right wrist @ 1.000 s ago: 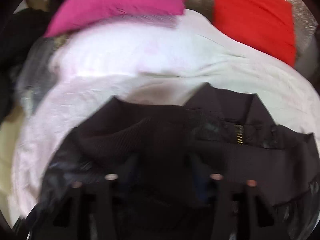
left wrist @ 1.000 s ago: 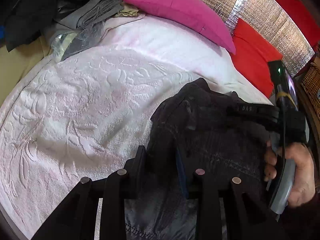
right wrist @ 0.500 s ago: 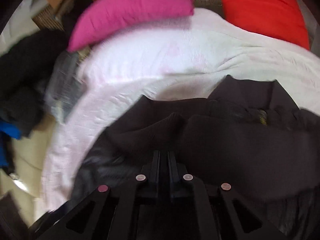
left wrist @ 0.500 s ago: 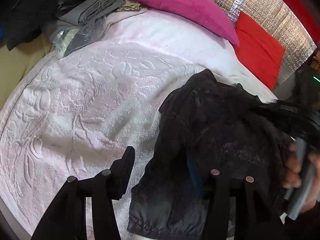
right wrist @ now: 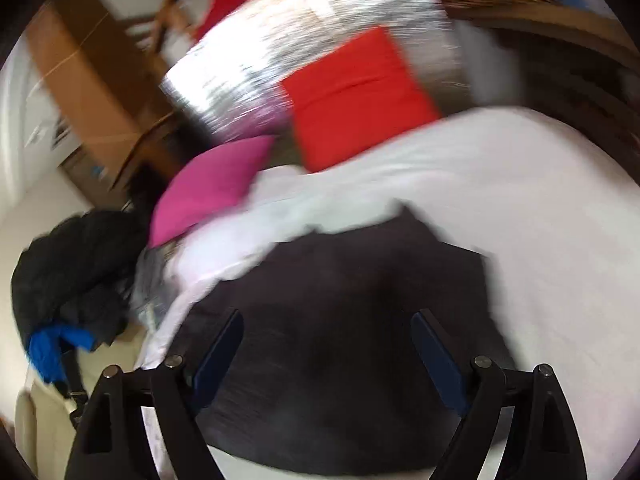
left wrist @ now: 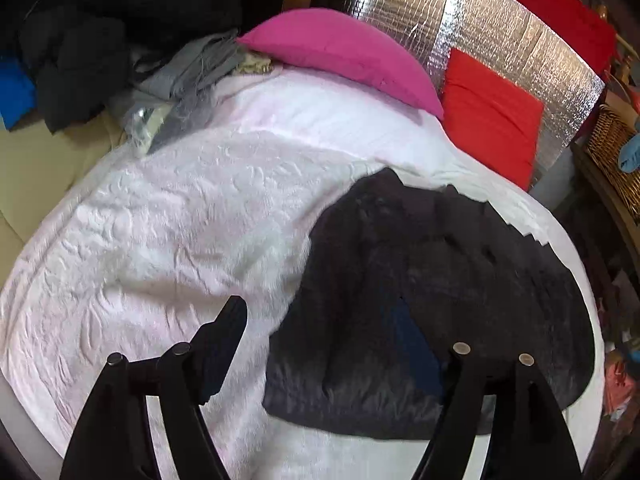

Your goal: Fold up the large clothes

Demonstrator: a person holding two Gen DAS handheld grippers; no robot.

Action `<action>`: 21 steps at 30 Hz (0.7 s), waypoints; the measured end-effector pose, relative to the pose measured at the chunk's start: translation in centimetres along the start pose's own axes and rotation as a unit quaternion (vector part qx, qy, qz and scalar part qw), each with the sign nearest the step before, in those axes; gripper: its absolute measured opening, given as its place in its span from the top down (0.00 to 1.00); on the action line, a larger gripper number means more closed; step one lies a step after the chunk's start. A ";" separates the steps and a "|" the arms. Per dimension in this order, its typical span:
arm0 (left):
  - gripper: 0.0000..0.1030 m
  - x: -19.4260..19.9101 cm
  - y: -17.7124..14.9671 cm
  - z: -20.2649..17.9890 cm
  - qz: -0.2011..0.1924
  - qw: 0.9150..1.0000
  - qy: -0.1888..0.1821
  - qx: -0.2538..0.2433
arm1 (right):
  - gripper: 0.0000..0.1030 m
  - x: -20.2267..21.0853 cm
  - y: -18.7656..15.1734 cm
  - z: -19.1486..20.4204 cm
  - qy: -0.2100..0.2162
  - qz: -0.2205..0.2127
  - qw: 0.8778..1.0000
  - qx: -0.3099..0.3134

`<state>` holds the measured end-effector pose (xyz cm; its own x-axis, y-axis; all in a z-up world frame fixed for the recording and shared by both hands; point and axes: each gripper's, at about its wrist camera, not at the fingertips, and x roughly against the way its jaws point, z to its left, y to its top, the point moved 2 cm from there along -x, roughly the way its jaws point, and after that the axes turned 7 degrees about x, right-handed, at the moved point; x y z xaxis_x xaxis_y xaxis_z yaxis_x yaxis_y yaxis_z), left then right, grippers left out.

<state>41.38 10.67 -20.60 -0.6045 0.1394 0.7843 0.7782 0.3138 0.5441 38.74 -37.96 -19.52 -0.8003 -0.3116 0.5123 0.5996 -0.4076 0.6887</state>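
A dark, black folded garment (left wrist: 436, 296) lies on the white quilted bedspread (left wrist: 180, 220) at the right side of the bed. My left gripper (left wrist: 320, 328) is open and empty above the garment's near left edge; its right finger overlaps the cloth in view. In the blurred right wrist view the same garment (right wrist: 340, 320) lies flat below my right gripper (right wrist: 326, 336), which is open and empty, raised above it.
A pink pillow (left wrist: 344, 52) and a red pillow (left wrist: 492, 116) lean at the head of the bed against a silver foil panel (left wrist: 480, 28). Grey and black clothes (left wrist: 120, 52) are heaped at the far left. A wicker basket (left wrist: 612, 152) stands at the right.
Both grippers let go of the dark garment and opened wide. Both pulled back and up. The right gripper and hand left the left wrist view; the garment now lies flat.
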 end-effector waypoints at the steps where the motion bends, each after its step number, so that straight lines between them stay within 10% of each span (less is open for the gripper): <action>1: 0.25 -0.2 -0.3 0.2 0.009 1.000 -0.003 0.006 | 0.14 0.6 -0.8 -1.6 -0.003 -0.001 1.000 -0.021; 8: 0.25 -2.3 -1.0 2.0 0.052 0.997 -0.013 0.054 | 0.14 3.2 -6.7 -13.4 0.021 -0.007 0.975 -0.222; 21: 0.29 -6.0 -0.9 2.1 0.104 0.988 -0.083 0.079 | 0.14 -5.8 -7.2 -13.0 0.080 0.076 0.973 -0.203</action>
<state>43.95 11.54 -26.43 -0.4644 0.3645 0.8071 0.8603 0.4022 0.3134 39.13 -44.38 -34.06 -0.7102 -0.5111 0.4841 0.6900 -0.6416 0.3350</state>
